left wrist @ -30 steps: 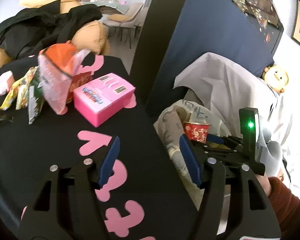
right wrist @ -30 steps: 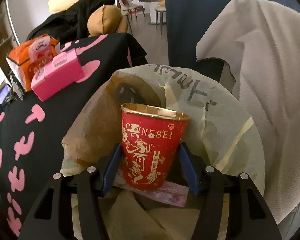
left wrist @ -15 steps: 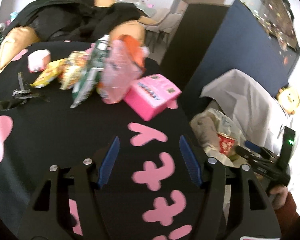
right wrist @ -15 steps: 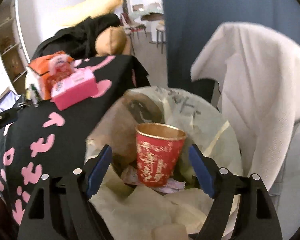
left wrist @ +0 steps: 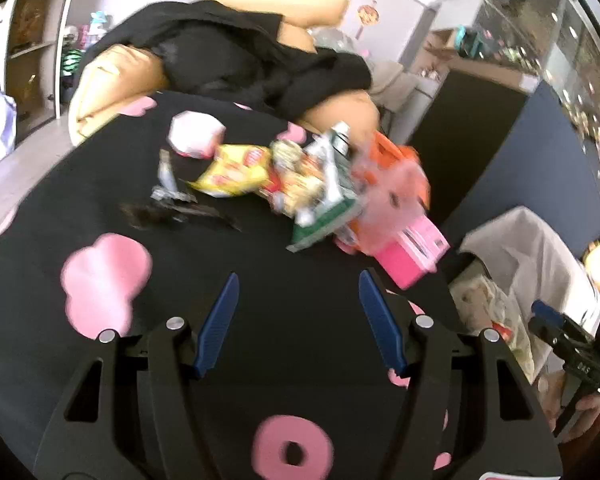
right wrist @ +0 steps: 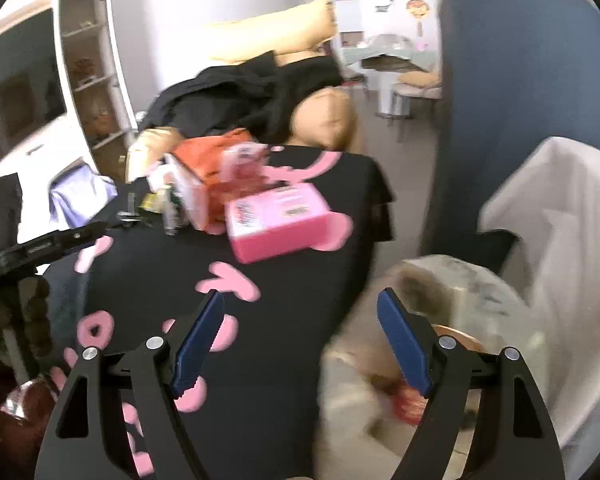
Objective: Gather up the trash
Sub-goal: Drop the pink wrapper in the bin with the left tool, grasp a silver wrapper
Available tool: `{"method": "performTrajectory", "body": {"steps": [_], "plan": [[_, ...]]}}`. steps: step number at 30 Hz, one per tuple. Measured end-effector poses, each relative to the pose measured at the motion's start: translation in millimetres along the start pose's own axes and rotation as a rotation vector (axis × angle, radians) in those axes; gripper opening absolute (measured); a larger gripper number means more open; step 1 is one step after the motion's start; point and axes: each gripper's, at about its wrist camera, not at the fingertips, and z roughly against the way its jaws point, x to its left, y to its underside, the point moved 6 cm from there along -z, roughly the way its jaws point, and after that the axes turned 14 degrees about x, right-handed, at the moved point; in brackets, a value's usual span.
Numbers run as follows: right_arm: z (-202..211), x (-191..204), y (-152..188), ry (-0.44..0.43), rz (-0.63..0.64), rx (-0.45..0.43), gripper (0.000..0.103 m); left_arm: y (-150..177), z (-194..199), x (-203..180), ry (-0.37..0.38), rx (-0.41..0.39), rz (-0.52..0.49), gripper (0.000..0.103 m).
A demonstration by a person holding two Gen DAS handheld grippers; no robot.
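Note:
A pile of snack wrappers (left wrist: 300,176) lies on the black table with pink shapes (left wrist: 260,280), beside a pink box (left wrist: 414,254) and an orange carton (left wrist: 396,156). My left gripper (left wrist: 298,316) is open and empty above the table, short of the pile. My right gripper (right wrist: 300,340) is open and empty over the table's edge. The bin bag (right wrist: 472,292) sits to its right with the red paper cup (right wrist: 412,404) inside. The pink box (right wrist: 276,220) and orange carton (right wrist: 204,164) also show in the right wrist view.
A small white box (left wrist: 196,136) and a dark wrapper (left wrist: 172,208) lie left of the pile. A sofa with yellow cushions and black clothes (left wrist: 236,56) stands behind the table. A chair under white cloth (right wrist: 552,216) and a blue partition (right wrist: 512,60) stand at the right.
My right gripper let go of the red cup in the bag, then pulled back and swung left toward the table. My left gripper swung left to face the wrapper pile.

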Motion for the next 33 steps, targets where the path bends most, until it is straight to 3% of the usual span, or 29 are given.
{"method": "performTrajectory", "body": {"steps": [7, 11, 16, 22, 23, 24, 25, 28, 33], "plan": [[-12, 30, -34, -0.010, 0.031, -0.046, 0.075, -37, 8, 62, -0.064, -0.047, 0.091, 0.060], [-25, 33, -58, 0.048, 0.047, -0.058, 0.075, -59, -15, 84, -0.102, -0.005, 0.105, 0.061], [-46, 35, -85, 0.056, 0.053, -0.015, 0.075, -74, -56, 85, -0.171, 0.084, 0.052, 0.061], [-57, 45, -121, 0.092, 0.053, -0.008, 0.075, -85, -87, 86, -0.175, 0.150, 0.043, 0.060], [-59, 46, -128, 0.096, 0.046, -0.014, 0.075, -86, -88, 85, -0.178, 0.147, 0.033, 0.053], [-61, 47, -136, 0.090, 0.032, -0.025, 0.075, -87, -90, 83, -0.172, 0.151, 0.023, 0.036], [-63, 49, -144, 0.070, 0.019, -0.037, 0.075, -86, -92, 82, -0.161, 0.165, 0.014, 0.030], [-78, 58, -169, -0.023, 0.001, -0.050, 0.075, -81, -90, 80, -0.125, 0.179, 0.014, 0.023], [-136, 72, -190, -0.031, -0.001, 0.067, 0.075, -64, -64, 76, -0.066, 0.160, 0.004, 0.018]]}}
